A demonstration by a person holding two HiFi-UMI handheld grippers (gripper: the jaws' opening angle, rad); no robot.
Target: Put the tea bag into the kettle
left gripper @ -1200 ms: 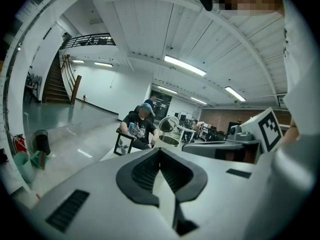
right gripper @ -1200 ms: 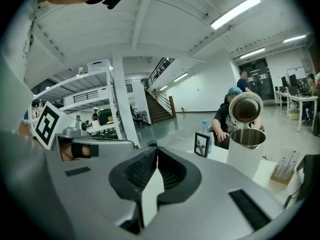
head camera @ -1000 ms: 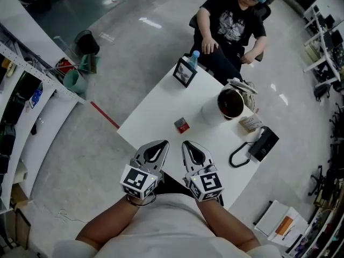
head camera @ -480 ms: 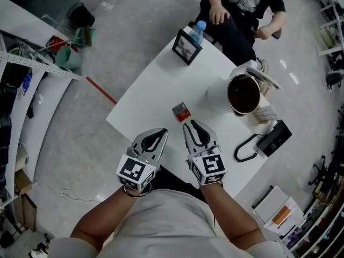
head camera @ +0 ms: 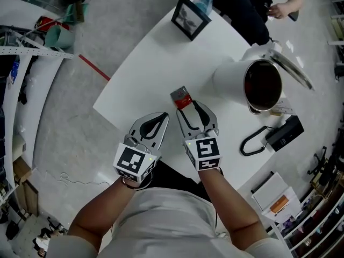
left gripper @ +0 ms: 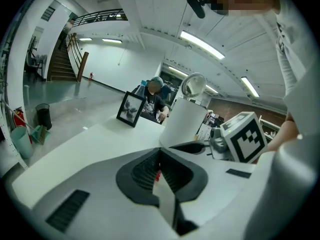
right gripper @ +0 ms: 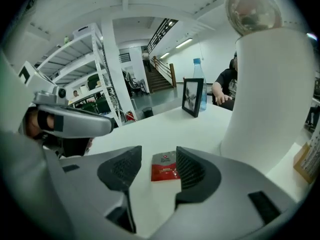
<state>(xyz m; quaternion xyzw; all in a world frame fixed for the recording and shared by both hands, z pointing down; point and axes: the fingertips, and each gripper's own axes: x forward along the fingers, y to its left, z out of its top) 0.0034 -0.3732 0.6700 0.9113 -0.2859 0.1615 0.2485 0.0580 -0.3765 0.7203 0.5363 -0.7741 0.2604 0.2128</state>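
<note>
the tea bag lies flat on the white tabletop at the centre of the head view, just above the tips of the right gripper. in the right gripper view it is seen through the gap between the jaws, which have just been opening and stand spread; neither pad touches it. its longer side appears to run roughly along the jaws' line. the left gripper, at the lower left, is farther off, its jaws pressed together on nothing. the kettle, its lid open, stands at the upper right. the tea bag's near edge is hidden by a jaw tip in the head view, and the kettle's dark inside cannot be made out.
</note>
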